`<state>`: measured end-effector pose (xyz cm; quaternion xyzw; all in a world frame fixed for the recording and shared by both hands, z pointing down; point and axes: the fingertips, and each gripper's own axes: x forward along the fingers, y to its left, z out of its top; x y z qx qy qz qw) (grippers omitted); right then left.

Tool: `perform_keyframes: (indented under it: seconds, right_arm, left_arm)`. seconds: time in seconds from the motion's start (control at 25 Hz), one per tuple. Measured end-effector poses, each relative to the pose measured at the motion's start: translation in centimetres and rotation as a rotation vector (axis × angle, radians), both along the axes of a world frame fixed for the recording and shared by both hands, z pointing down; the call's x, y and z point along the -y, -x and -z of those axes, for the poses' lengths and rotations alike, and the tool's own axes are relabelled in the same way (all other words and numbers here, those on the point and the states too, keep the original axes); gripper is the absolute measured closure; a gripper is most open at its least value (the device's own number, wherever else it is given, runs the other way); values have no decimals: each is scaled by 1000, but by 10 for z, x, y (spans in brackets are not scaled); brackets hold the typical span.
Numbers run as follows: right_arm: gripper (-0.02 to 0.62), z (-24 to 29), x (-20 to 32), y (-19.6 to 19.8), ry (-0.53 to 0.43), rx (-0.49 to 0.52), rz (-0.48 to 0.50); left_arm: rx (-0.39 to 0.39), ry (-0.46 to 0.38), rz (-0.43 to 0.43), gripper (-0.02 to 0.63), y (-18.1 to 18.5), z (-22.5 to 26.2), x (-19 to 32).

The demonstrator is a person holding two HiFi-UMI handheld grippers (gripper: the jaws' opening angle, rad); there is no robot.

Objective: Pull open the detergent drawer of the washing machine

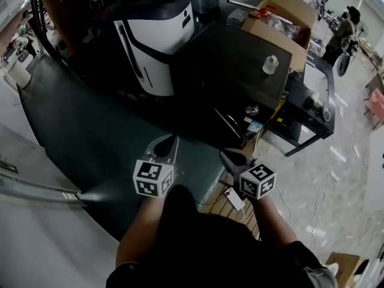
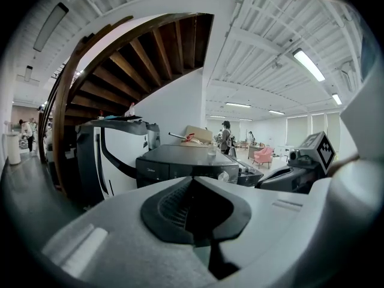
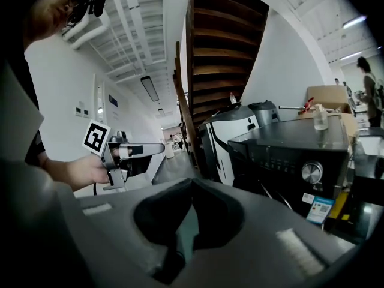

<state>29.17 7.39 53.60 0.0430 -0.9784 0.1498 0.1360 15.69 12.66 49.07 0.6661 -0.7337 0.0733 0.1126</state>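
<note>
The dark washing machine point(image 1: 231, 65) stands ahead of me, its control panel point(image 2: 180, 171) facing my grippers. A round knob point(image 3: 311, 173) sits on the panel. The detergent drawer point(image 2: 153, 174) at the panel's left end looks flush with the front. My left gripper point(image 1: 173, 139) is shut and holds nothing, well short of the machine. Level with it on the right, my right gripper point(image 1: 228, 155) is also shut and empty. From the left gripper view its jaws point(image 2: 193, 180) point at the panel. The right gripper point(image 3: 192, 182) points past the machine's left corner.
A small clear bottle point(image 1: 270, 64) stands on the machine's top. A white and black appliance point(image 1: 153, 38) stands to its left, under a wooden staircase point(image 2: 144, 59). A cardboard box point(image 1: 285, 11) lies behind. A power strip point(image 1: 234, 198) lies on the floor by my right hand.
</note>
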Motion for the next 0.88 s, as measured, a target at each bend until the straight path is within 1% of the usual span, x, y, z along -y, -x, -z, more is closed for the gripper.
perform_keyframes:
  seconds: [0.12, 0.24, 0.36, 0.48, 0.56, 0.68, 0.76, 0.88]
  right_arm:
    - [594, 1, 10, 33, 27, -16, -5]
    - [594, 7, 11, 67, 38, -45, 19]
    - [593, 14, 12, 98, 40, -71, 31]
    - [594, 24, 16, 128, 52, -86, 19]
    - [594, 34, 19, 147, 68, -94, -1]
    - [594, 57, 20, 175, 74, -94, -19]
    - [594, 69, 17, 190, 63, -92, -11]
    - [594, 71, 14, 197, 53, -120, -8]
  left_arm:
    - [-27, 22, -6, 597, 31, -3, 11]
    - [-36, 29, -1, 597, 66, 5, 17]
    - [-52, 24, 18, 596, 102, 13, 16]
    - [-76, 28, 32, 595, 134, 18, 10]
    - [-95, 47, 21, 596, 148, 19, 9]
    - [-106, 74, -33, 597, 159, 25, 12]
    - [-108, 73, -44, 597, 173, 33, 15]
    - [-107, 49, -39, 595, 190, 47, 20]
